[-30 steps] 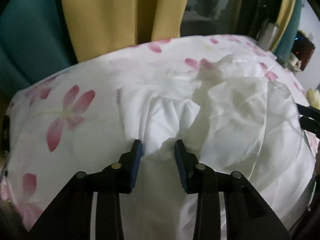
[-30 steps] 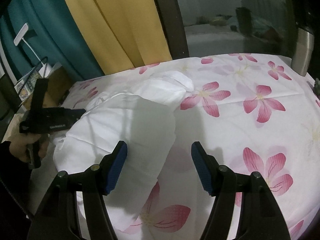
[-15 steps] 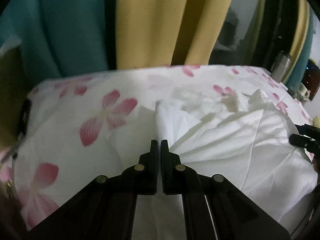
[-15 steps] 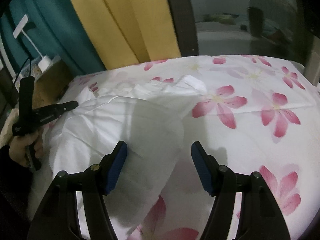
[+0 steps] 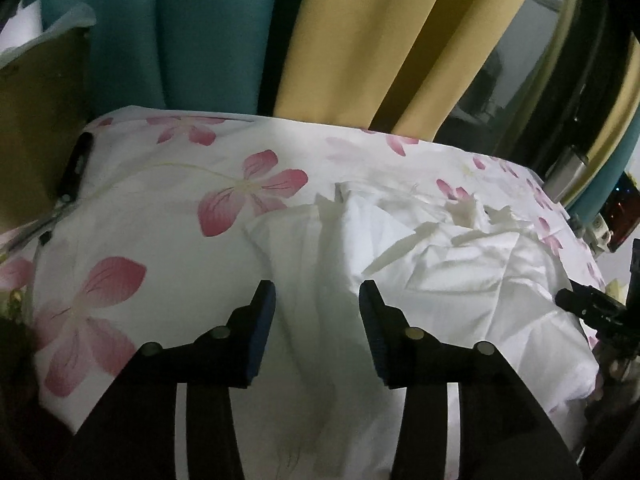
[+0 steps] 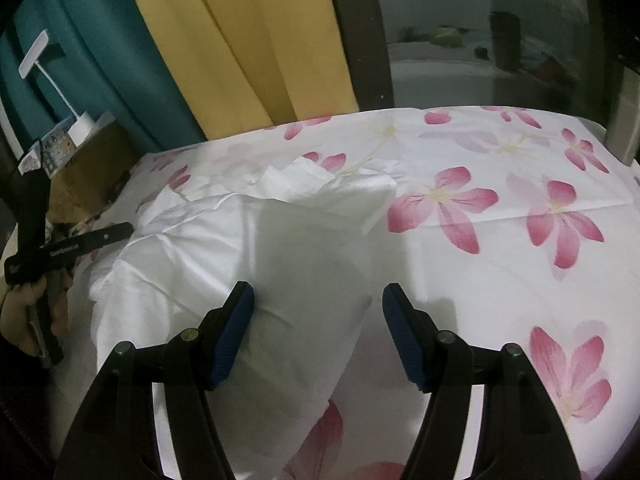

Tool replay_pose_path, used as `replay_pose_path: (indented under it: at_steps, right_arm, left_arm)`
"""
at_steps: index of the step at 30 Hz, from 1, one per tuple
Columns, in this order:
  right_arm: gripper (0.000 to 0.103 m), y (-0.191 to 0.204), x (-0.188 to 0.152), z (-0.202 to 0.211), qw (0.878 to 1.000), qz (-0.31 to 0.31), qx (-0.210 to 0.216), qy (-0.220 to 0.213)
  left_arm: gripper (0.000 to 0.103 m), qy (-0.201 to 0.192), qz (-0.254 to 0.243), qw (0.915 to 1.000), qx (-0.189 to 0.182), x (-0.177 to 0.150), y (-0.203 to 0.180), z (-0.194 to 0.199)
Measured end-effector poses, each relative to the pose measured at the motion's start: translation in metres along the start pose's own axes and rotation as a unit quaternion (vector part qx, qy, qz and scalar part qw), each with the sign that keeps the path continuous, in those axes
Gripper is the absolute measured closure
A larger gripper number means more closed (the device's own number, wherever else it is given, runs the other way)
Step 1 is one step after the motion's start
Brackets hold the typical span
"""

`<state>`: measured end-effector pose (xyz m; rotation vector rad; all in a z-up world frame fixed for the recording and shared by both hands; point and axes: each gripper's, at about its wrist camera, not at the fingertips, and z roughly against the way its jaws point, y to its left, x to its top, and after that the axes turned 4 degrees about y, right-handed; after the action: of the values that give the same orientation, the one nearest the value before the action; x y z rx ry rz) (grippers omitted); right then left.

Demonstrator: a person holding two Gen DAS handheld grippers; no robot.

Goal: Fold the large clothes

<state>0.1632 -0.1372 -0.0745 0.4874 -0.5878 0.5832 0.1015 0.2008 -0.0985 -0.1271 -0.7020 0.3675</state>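
So from the left wrist cam, the left gripper (image 5: 317, 300) has its jaws opening right now, blue-padded fingers (image 5: 262, 320) spread apart with nothing pinched; the white garment (image 5: 440, 280) just lies under and ahead of the gap. It's a thin, crinkly, slightly sheeny white fabric, bunched into soft ridges and little peaks at its far edge, lying on the floral bedsheet (image 5: 160, 220) with the big pink petals. The bulk of the cloth runs off to the right of these fingers, with one raised fold pointing straight away from the gap, so I'd guess the next grab on this side is that near-left edge right in front of the pads. Teal and mustard curtains (image 5: 360, 40) hang behind the bed. At the far right edge you can just see the black tip of the other tool. Over on the right wrist cam, the right gripper (image 6: 318, 304) hangs wide open, empty too, with a smooth rounded lobe of the same white garment (image 6: 312, 248) sitting directly between and past its fingers, touching the sheet. From here the garment's long axis stretches away to the left, toward the left gripper (image 6: 120, 232), which a hand (image 6: 44, 312) holds just at the cloth's far-left edge. Each tool looks about equally close to its own end of the cloth. The floral bedsheet (image 6: 500, 200) to the right is flat with a crease line, and there's a small white lamp (image 6: 52, 80) on a side table at the left.
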Motion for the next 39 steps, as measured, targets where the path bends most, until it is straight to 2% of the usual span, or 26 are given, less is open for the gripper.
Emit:
replay_pose_path:
  at_steps: [9,12,15,20,22,25,26,31,36,39]
  right_arm:
    - [0.036,-0.007,-0.014,0.027,1.0,-0.011,-0.003,-0.01]
    - [0.036,-0.011,-0.019,0.033,1.0,-0.017,0.001,-0.009]
    - [0.036,-0.01,-0.022,0.037,1.0,-0.016,0.013,-0.007]
    - [0.036,-0.005,-0.025,0.035,1.0,-0.007,0.024,-0.007]
    - [0.036,-0.005,-0.027,0.03,1.0,-0.011,0.027,-0.002]
    - [0.035,-0.001,-0.03,0.019,0.999,-0.01,0.03,0.011]
    - [0.031,0.0,-0.031,0.016,1.0,-0.008,0.026,0.012]
    - [0.019,-0.003,-0.034,0.008,1.0,-0.005,0.002,0.017]
    - [0.019,-0.006,-0.034,0.004,1.0,-0.001,0.003,0.021]
    - [0.018,-0.007,-0.035,0.004,1.0,-0.004,0.004,0.021]
  left_arm:
    - [0.047,-0.008,0.023,0.9993,-0.03,-0.01,0.005,0.025]
    - [0.045,0.009,0.02,0.9993,-0.029,-0.015,0.004,0.019]
    - [0.045,0.043,0.02,0.9984,-0.032,-0.022,0.002,0.002]
    - [0.039,0.048,-0.008,0.9984,-0.028,-0.022,-0.01,-0.003]
    - [0.039,0.054,-0.014,0.9975,-0.044,-0.021,-0.014,-0.004]
    - [0.038,0.065,-0.01,0.9929,-0.099,-0.022,-0.017,-0.009]
    - [0.036,0.065,-0.009,0.9917,-0.111,-0.022,-0.018,-0.009]
    - [0.031,0.063,-0.013,0.9904,-0.122,-0.022,-0.021,-0.011]
    - [0.027,0.058,-0.019,0.9889,-0.136,-0.021,-0.029,-0.014]
    - [0.026,0.061,-0.016,0.9841,-0.166,-0.02,-0.037,-0.02]
